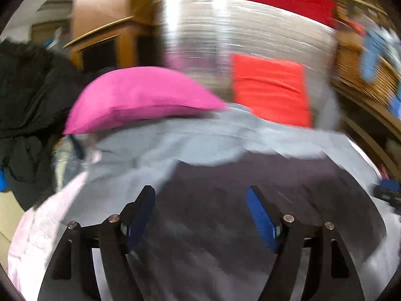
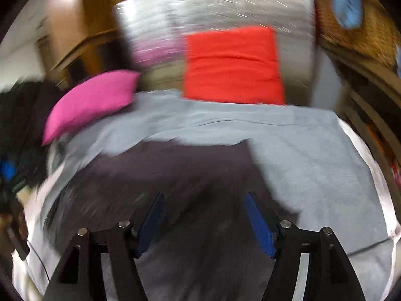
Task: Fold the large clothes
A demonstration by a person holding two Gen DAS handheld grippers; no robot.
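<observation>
Currently both frames blurred. Left gripper [image 1: 200,215] jaws wide apart, nothing between the blue pads [image 1: 260,220]. Right gripper [image 2: 204,223] same, spread and empty. Dark garment [image 2: 175,175] lies on the grey sheet [image 2: 313,155] just ahead of both; pink pillow [image 1: 140,97] and red cushion [image 2: 233,65] sit behind it

A dark charcoal garment [image 2: 175,170] lies on a pale grey sheet [image 2: 313,155], beside a magenta pillow [image 1: 140,97], an orange-red cushion [image 2: 233,65] and blue-padded black tongs [image 1: 200,215]
</observation>
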